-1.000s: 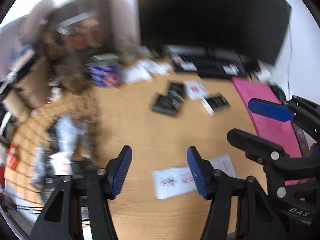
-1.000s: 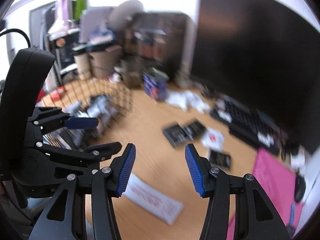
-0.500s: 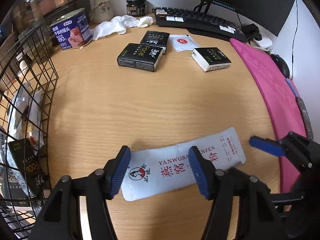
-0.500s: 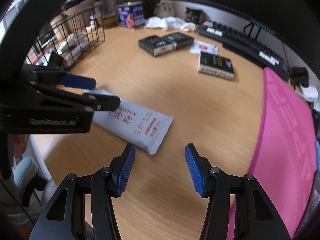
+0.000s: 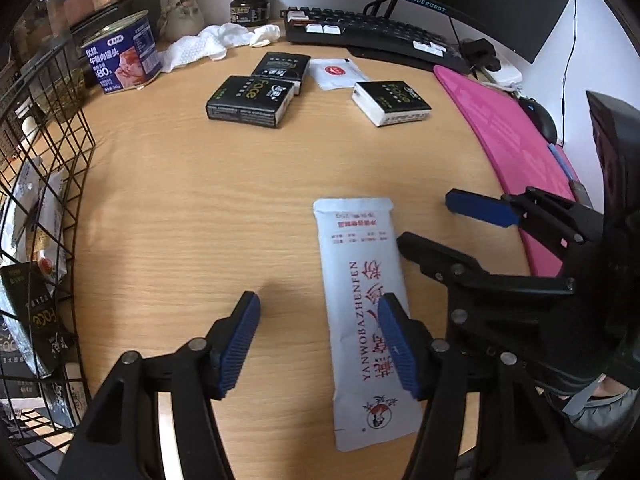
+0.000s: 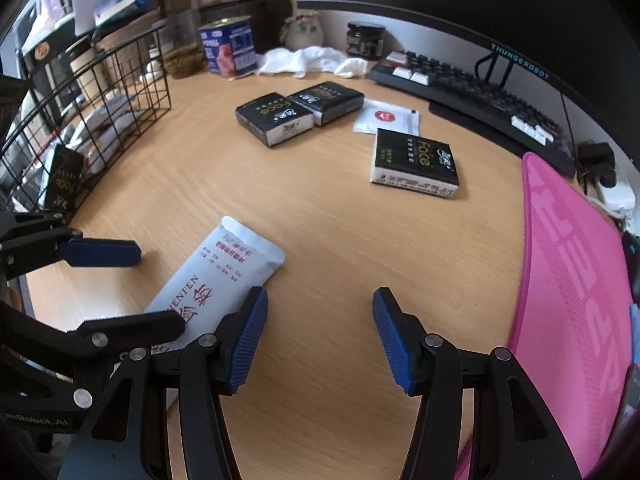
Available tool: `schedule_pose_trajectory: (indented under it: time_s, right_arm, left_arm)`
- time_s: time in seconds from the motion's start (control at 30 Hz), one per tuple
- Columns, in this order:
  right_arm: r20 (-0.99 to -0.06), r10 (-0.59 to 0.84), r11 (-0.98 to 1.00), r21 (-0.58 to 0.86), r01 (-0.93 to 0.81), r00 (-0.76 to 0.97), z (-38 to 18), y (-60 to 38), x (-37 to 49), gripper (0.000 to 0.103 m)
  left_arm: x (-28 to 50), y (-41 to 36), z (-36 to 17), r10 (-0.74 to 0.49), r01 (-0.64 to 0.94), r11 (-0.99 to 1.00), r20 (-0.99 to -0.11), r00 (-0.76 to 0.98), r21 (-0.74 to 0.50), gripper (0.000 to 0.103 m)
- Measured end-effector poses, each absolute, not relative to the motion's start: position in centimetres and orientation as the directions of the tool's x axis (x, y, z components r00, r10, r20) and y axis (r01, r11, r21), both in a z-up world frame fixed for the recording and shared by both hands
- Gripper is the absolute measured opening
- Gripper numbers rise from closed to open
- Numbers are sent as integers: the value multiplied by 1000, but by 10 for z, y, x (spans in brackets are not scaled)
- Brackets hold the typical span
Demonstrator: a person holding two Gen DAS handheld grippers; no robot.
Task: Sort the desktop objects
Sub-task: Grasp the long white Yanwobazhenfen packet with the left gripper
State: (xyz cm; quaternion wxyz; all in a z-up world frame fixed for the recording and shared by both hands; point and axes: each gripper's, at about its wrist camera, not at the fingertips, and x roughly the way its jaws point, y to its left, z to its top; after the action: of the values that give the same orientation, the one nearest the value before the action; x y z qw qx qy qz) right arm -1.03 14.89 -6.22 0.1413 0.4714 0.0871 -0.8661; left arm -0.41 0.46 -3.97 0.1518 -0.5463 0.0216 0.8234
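Observation:
A long white sachet with red print point(image 5: 362, 304) lies flat on the wooden desk near the front edge; it also shows in the right wrist view point(image 6: 216, 276). My left gripper point(image 5: 318, 344) is open just above the desk, its right finger over the sachet. My right gripper point(image 6: 318, 340) is open and empty, just right of the sachet; it also shows in the left wrist view point(image 5: 448, 226). Further back lie two black boxes point(image 5: 250, 98) side by side, a third black box point(image 5: 390, 102) and a small white packet point(image 5: 336, 73).
A black wire basket point(image 5: 48, 152) holding packets stands at the left. A blue can point(image 5: 122, 56), a white cloth point(image 5: 218, 42), a dark jar point(image 5: 250, 8), a keyboard point(image 5: 376, 36) and a monitor line the back. A pink mat point(image 5: 516, 152) lies at the right.
Both grippers swung down from facing the room to hover low over the desk. The sachet now lies lengthwise in the left wrist view, under the left gripper's right finger instead of across both fingers.

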Motion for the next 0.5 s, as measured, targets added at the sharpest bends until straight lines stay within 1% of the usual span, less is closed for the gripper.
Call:
schedule_pose_trajectory:
  time_s: [0.1,0.27,0.33,0.37,0.4,0.5]
  right_arm:
    - [-838,-161,-948,-17,318,-522,-60,155,-9,54]
    - [-835,-131,-957,-33,287,-534,-58,171,-8,54]
    - [-837,-142,-960,-13,279,-528,-58,179,-6,54]
    - [-838,-150,-960,-3,280,-524,-58,182,-5,54]
    - [-838,-154,-960,2,280,-523,-57,184,-4,54]
    - [-834,-147,-962,-5,274,-532,-55,188,-4,54]
  left_arm:
    - [-1,16,-36,236,-296,-947,-902,-362,-129,67]
    - [2,39,-40,209,-342,-936,-909,-360,-80,67]
    - [0,43,-45,191,-341,-938,-915,-355,-63,60]
    - [-1,45,-44,164,-339,-940,-912,-376,-29,52]
    - [-2,46,-45,153,-337,-941,-911,-383,-16,52]
    - [-10,40,-45,162,-327,-945,-909,-384,-30,50]
